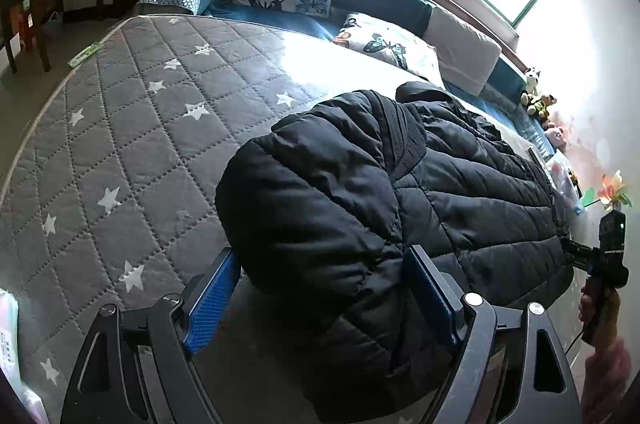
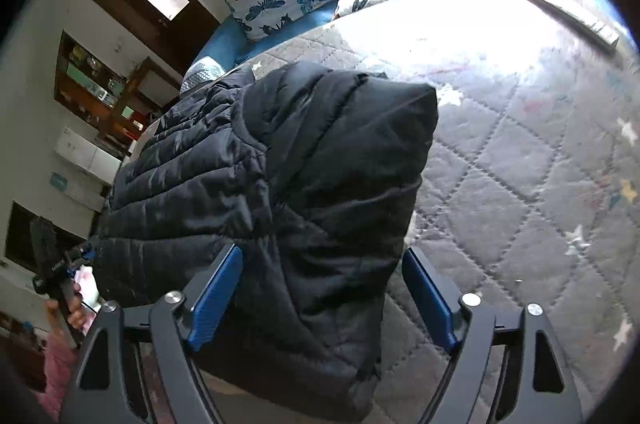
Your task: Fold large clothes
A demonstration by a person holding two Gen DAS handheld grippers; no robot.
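Black puffer jacket [image 1: 400,192] sits folded on the star quilt [image 1: 120,144]. My left gripper [image 1: 320,300] and right gripper [image 2: 320,296] gape, holding nothing. Next I'd need 1 more fold, probably.

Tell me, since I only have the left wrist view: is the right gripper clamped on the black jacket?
Observer: No. In the right wrist view the right gripper is open, and a puffy fold of the black jacket lies between its jaws.
Operator: Is the fabric touching both pads?
Observer: Not both. The pad on the side away from the jacket's bulk stands clear of the fabric, over the star-print quilt.
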